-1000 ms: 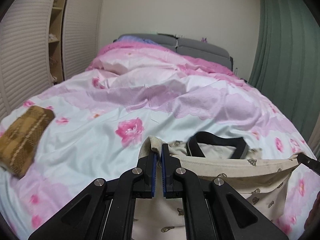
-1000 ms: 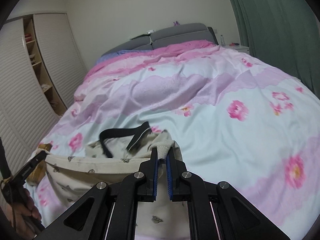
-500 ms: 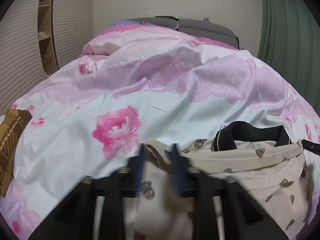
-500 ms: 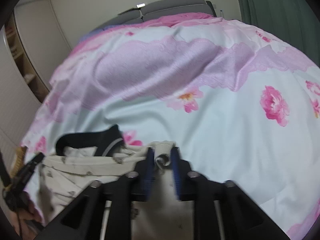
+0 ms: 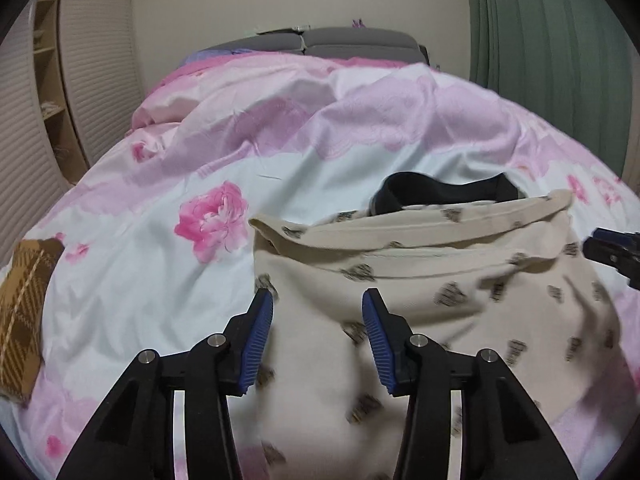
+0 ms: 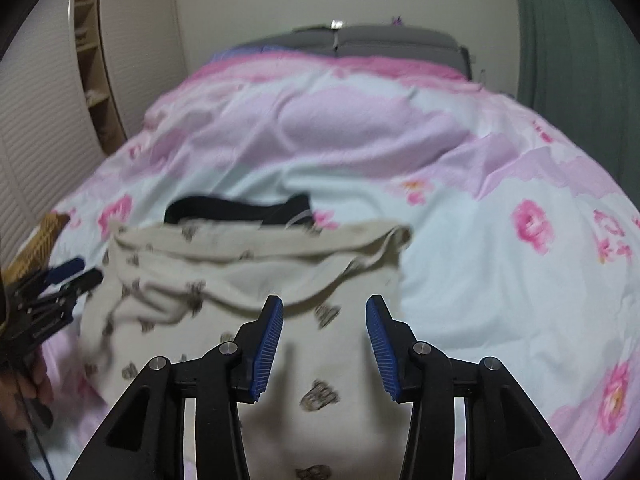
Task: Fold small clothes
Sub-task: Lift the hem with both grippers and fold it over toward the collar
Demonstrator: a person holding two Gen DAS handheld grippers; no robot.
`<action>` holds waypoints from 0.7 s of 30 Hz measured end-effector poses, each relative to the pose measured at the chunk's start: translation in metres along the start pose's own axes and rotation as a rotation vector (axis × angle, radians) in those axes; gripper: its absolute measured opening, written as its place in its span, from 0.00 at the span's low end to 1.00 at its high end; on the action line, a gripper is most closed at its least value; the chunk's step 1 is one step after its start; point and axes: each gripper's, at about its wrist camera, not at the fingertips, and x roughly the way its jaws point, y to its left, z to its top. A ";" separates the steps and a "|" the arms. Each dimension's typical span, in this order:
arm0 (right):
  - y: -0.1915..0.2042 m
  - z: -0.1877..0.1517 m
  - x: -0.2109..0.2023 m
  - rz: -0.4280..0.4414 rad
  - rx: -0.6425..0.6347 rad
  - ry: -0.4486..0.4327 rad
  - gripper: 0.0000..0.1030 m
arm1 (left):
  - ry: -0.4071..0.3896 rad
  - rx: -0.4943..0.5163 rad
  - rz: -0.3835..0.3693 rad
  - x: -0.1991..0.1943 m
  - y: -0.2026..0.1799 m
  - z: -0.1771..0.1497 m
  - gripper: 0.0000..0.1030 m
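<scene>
A small cream garment with dark printed figures (image 5: 420, 292) lies folded over on the flowered bed cover, with a black collar band (image 5: 440, 192) showing past its far edge. It also shows in the right wrist view (image 6: 248, 280). My left gripper (image 5: 317, 300) is open and empty above the garment's left part. My right gripper (image 6: 324, 306) is open and empty above its right part. The right gripper's tip (image 5: 612, 252) shows at the right edge of the left wrist view; the left gripper (image 6: 60, 280) shows at the left of the right wrist view.
A pink and white flowered duvet (image 5: 160, 280) covers the bed. A brown plaid folded cloth (image 5: 24, 308) lies at the left. A grey headboard (image 5: 352, 40) is at the far end, green curtains (image 5: 540, 40) on the right, louvred wardrobe doors (image 5: 92, 60) on the left.
Both grippers were shut on the garment's far corners; both have opened and let the cloth go. The garment now lies folded on the bed and the grippers have drawn back a little.
</scene>
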 end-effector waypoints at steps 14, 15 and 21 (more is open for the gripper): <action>0.030 0.016 0.063 -0.054 -0.146 0.062 0.43 | 0.070 0.004 0.032 0.079 0.026 0.041 0.40; 0.029 0.022 0.066 -0.057 -0.139 0.050 0.43 | 0.062 -0.009 0.045 0.081 0.030 0.044 0.40; 0.016 0.052 0.087 -0.083 -0.082 0.045 0.43 | 0.017 -0.058 0.122 0.086 0.051 0.058 0.38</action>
